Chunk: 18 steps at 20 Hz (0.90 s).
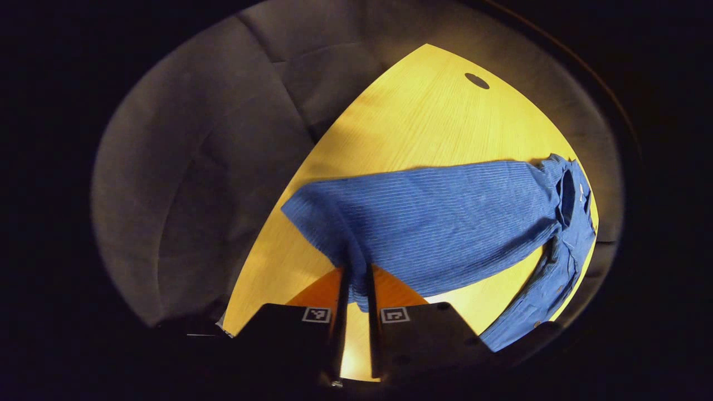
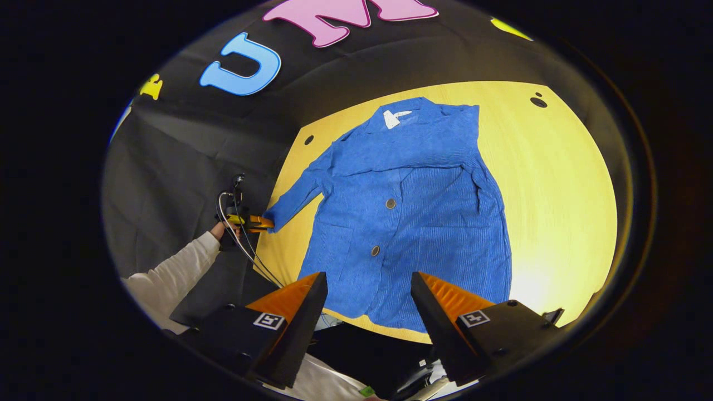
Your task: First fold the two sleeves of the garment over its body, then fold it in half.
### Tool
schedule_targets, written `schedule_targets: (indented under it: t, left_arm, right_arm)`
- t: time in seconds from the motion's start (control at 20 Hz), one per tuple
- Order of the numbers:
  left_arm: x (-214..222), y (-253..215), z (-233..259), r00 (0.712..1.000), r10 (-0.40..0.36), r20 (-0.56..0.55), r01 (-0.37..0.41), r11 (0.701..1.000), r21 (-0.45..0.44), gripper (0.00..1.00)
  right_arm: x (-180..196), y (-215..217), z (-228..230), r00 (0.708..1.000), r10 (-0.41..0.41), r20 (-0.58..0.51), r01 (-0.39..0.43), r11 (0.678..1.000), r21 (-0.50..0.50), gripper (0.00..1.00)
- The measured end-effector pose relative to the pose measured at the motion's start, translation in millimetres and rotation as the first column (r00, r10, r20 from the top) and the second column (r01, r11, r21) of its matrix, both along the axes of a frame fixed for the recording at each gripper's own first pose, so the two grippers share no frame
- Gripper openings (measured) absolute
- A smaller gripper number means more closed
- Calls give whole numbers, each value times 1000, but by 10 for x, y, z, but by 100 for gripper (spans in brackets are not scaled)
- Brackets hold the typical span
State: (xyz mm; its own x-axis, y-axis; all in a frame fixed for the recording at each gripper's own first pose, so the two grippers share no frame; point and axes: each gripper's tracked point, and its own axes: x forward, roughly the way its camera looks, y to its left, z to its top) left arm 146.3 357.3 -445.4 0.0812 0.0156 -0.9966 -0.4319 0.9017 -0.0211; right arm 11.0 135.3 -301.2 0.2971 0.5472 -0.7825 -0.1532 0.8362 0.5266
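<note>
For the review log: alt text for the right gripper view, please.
A blue ribbed button-front jacket lies flat on a yellow wooden table, one sleeve folded over. The right gripper hovers open at its hem; the left gripper pinches the other sleeve's cuff.

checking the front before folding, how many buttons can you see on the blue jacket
2. One button sits mid-chest on the jacket; the other button lies lower, nearer the hem. More may be hidden under folds.

no legible txt, garment tag [image 2: 394, 117] seemingly blank
</note>
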Motion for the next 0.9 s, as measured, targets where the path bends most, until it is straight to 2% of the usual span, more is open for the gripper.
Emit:
schedule_targets:
  t: [0.05, 0.1, 0.15, 0.3, 0.4, 0.5, 0.55, 0.75, 0.8, 0.9]
  left_arm:
    - [27, 8, 22, 1000, -2, 13, 2, 1000, 7, 7]
    - [29, -8, 48, 1000, 10, 17, -10, 1000, 11, 7]
    - [63, -21, 49, 999, 19, 28, -19, 1000, 11, 0]
    - [142, -72, 184, 995, -4, 95, 2, 1000, 26, 0]
    - [265, -162, 395, 986, -88, 144, 80, 995, 63, 0]
    - [409, -258, 719, 964, -193, 184, 174, 978, 114, 0]
    - [529, -327, 902, 948, -230, 218, 204, 969, 138, 0]
    - [1036, -975, 1836, 851, -348, 393, 297, 937, 186, 0]
    - [1112, -1182, 2029, 821, -384, 423, 327, 923, 204, 0]
    - [1313, -1768, 2413, 742, -474, 474, 407, 881, 243, 0]
  right_arm:
    - [-20, -1, -21, 1000, 1, -3, -1, 1000, -2, 97]
    - [-53, -3, -41, 1000, 0, -8, 0, 1000, -5, 97]
    - [-86, -22, -54, 1000, -6, -16, 6, 1000, -1, 97]
    - [-59, -69, -48, 1000, -15, -14, 16, 1000, 7, 97]
    - [6, -99, -33, 1000, -26, -8, 26, 999, 21, 97]
    - [87, -150, -2, 999, -41, 3, 41, 998, 38, 97]
    - [131, -176, 4, 999, -46, 12, 45, 998, 48, 97]
    - [157, -366, -4, 999, -37, 18, 35, 997, 62, 97]
    - [183, -435, -2, 999, -39, 21, 38, 997, 65, 97]
    - [253, -591, -8, 998, -60, 27, 58, 996, 73, 97]
